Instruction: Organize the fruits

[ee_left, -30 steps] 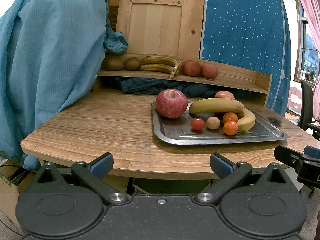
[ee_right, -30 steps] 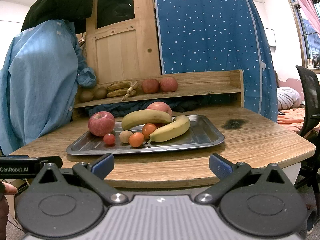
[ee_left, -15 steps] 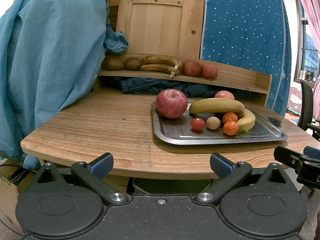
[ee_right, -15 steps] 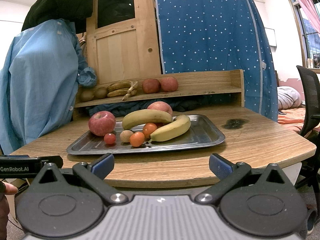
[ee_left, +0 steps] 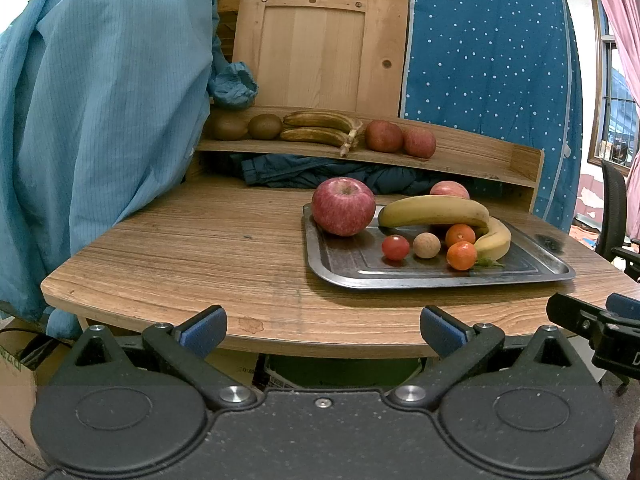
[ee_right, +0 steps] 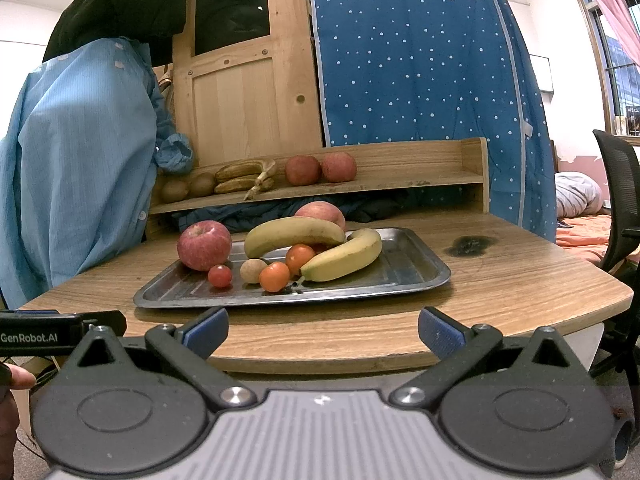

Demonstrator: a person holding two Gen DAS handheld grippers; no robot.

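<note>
Far left, a blue coat [ee_left: 100, 112] hangs beside the table [ee_left: 192, 256]. Left gripper [ee_left: 323, 326] sits low off the near edge of the table, fingers [ee_left: 204, 325] spread wide, nothing between them. Right gripper [ee_right: 323, 327] same: off the near edge, fingers [ee_right: 440, 330] wide apart, empty.

Shelf [ee_left: 460, 160] at the far side, left to right: two kiwis [ee_left: 264, 126], two browned bananas [ee_left: 320, 128], two apples [ee_left: 383, 136].

Dark blue cloth [ee_left: 320, 172] is bunched under the shelf.

Tray [ee_left: 400, 278] is on the table, right of centre in the left view. On it, left to right: big apple [ee_left: 343, 206] at the far-left corner, tomato [ee_left: 395, 247], a small tan round fruit [ee_left: 426, 245] just beside it, two oranges [ee_left: 461, 255] (the far one tucked under a banana, the near one has a leaf by it). Two yellow bananas [ee_left: 434, 210]: one arches across the far part, the other curves down the right side, touching the oranges. A second apple [ee_left: 449, 189] sits behind the bananas, mostly hidden.

Right half of the tray is bare metal. Dark stain [ee_right: 470, 245] on the table right of the tray. Far right, a black chair [ee_right: 618, 200] and pink curtain [ee_left: 622, 20] by a window. Blue dotted fabric [ee_right: 420, 60] behind the shelf, beside a wooden panel [ee_right: 240, 112].
</note>
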